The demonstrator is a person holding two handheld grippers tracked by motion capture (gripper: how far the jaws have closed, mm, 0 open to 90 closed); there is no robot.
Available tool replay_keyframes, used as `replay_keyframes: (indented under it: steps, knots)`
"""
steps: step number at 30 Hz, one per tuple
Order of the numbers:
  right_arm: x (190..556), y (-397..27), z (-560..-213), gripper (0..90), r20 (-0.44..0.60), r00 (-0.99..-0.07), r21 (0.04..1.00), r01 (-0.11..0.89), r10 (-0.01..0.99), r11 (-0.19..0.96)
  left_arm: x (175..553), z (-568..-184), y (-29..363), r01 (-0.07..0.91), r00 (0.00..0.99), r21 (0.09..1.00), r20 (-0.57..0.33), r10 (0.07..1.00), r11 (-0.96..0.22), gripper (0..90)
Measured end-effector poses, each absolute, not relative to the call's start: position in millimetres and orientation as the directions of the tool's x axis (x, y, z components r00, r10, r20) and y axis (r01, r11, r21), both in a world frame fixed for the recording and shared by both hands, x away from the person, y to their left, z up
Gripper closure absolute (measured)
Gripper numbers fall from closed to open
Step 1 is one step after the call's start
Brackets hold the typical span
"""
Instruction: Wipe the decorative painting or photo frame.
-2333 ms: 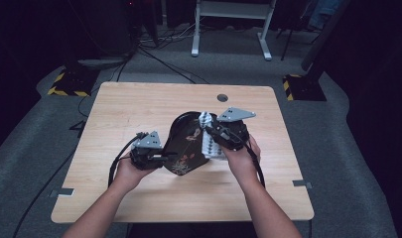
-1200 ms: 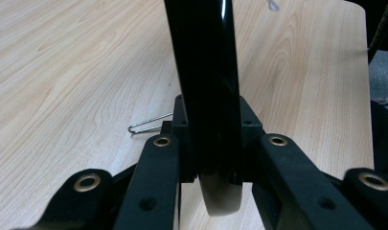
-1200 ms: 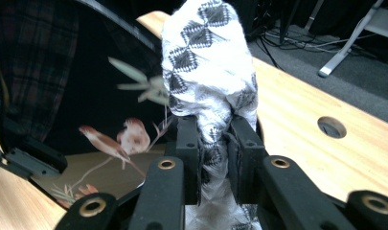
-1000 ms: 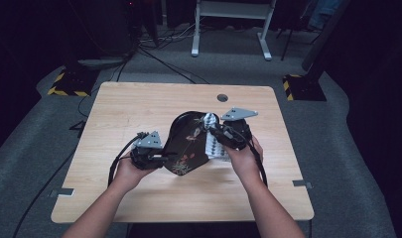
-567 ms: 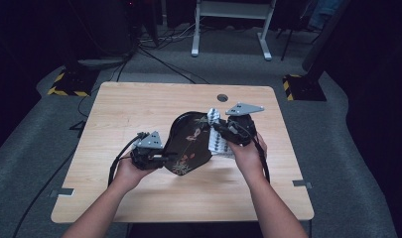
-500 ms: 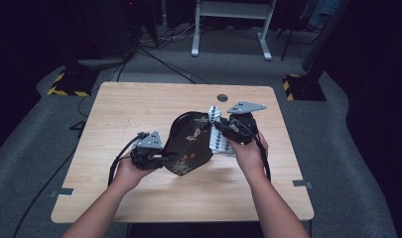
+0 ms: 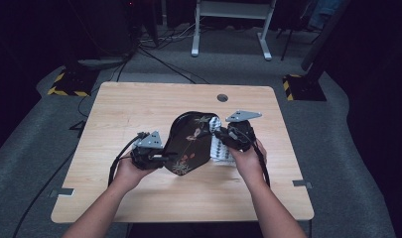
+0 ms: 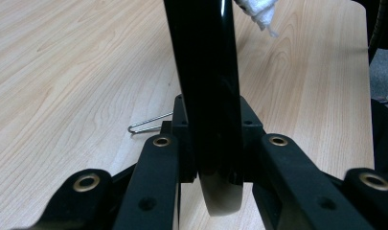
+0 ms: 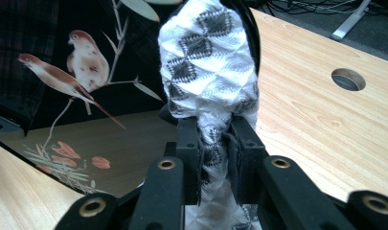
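A glossy black tray (image 7: 191, 141) painted with birds and flowers is held tilted above the wooden table (image 7: 139, 104). My left gripper (image 7: 165, 157) is shut on its near left rim; in the left gripper view the tray's black edge (image 8: 206, 72) stands upright between the jaws of that gripper (image 8: 215, 165). My right gripper (image 7: 219, 135) is shut on a white cloth (image 7: 219, 148) with a grey diamond pattern, pressed against the tray's right side. In the right gripper view the cloth (image 9: 208, 67) bulges up out of my right gripper (image 9: 214, 153), with the painted tray face (image 9: 86, 72) just left of it.
A round cable hole (image 7: 222, 97) lies in the table's far right part. A small bent wire clip (image 8: 146, 125) rests on the wood under the tray. Beyond the table stand a white desk frame (image 7: 231, 25) and black-and-yellow floor markers (image 7: 69, 84).
The right hand with the cloth has slid a little along the tray's right side, away from the person. The left hand and the tray have stayed put.
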State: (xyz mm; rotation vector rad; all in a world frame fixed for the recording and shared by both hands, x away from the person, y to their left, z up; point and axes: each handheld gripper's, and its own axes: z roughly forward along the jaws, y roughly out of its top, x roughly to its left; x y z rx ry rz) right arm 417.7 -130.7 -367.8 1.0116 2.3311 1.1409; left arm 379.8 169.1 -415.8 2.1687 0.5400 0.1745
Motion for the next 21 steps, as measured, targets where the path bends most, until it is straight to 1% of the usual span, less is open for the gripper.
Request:
replay_keyframes:
  steps: [3,6,7,8,10,16,21]
  knots:
    - [412.8,-123.0,-359.8,77.5,-0.012,-0.701,0.806,0.415,0.713,0.422,379.6,-415.7,168.2,0.316,0.897,0.788,-0.066,0.438,-0.528,77.4]
    - [404.3,-106.6,-344.7,77.4,-0.057,-0.733,0.821,0.352,0.678,0.449,379.7,-415.5,167.8,0.315,0.897,0.787,-0.064,0.438,-0.530,77.4]
    - [404.3,-106.6,-344.7,77.4,-0.057,-0.733,0.821,0.352,0.678,0.449,379.7,-415.5,167.8,0.315,0.897,0.787,-0.064,0.438,-0.530,77.3]
    - [400.3,-97.5,-336.5,77.4,-0.079,-0.748,0.825,0.322,0.659,0.465,379.8,-415.5,168.0,0.316,0.897,0.786,-0.064,0.438,-0.531,77.4]
    - [398.3,-91.7,-331.4,77.3,-0.087,-0.758,0.830,0.304,0.646,0.468,380.0,-415.5,167.9,0.316,0.897,0.786,-0.064,0.438,-0.531,77.3]
    - [392.5,-80.5,-323.7,77.3,-0.086,-0.782,0.849,0.267,0.618,0.456,379.6,-415.4,167.4,0.316,0.896,0.785,-0.062,0.439,-0.533,77.2]
    - [390.6,-75.6,-331.4,77.4,-0.081,-0.796,0.842,0.268,0.600,0.469,379.6,-415.2,166.4,0.318,0.894,0.784,-0.062,0.443,-0.533,77.0]
